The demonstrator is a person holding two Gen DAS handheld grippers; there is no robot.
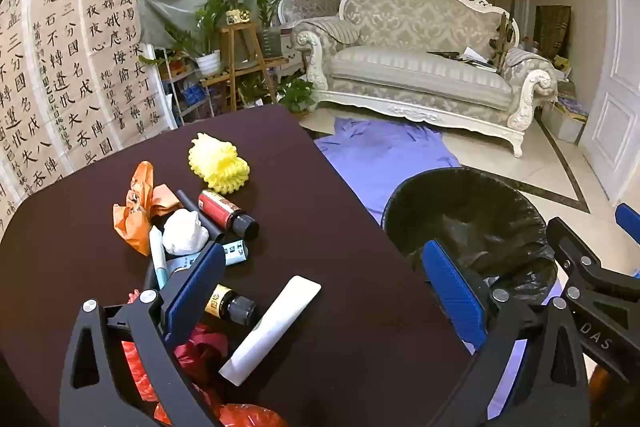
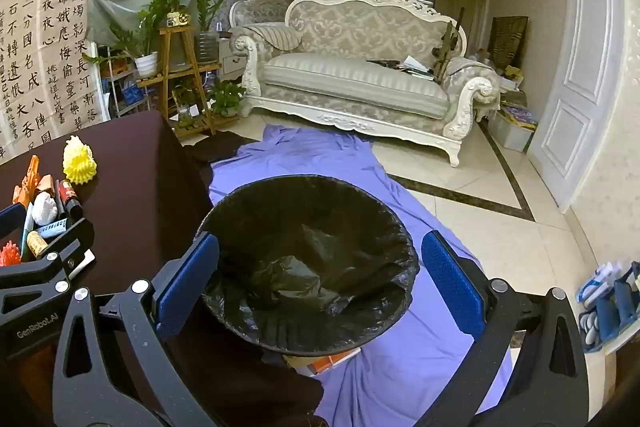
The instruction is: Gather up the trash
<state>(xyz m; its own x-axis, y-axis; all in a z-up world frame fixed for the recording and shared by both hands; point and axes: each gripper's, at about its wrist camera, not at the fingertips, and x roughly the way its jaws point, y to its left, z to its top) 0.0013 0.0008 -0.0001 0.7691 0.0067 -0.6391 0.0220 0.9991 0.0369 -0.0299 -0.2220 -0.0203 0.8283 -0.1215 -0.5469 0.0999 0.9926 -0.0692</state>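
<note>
Hovering spread and empty, the left tool (image 1: 324, 291) has the white tube (image 1: 272, 331) between its fingers, long axis slanting near-left to far-right; the bin (image 1: 472, 219) sits right.

The right gripper (image 2: 320, 279), jaws wide apart and holding nothing, hangs over the black-lined bin (image 2: 308, 203) on the purple sheet (image 2: 400, 367) beside the dark table (image 2: 132, 167).

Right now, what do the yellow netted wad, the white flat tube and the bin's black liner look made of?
Yellow netted wad: likely soft foam mesh, matte, with an open ribbed weave. White flat tube: probably smooth plastic, with a flat crimped end. Black liner: thin glossy plastic film, wrinkled and gathered over the rim.
</note>
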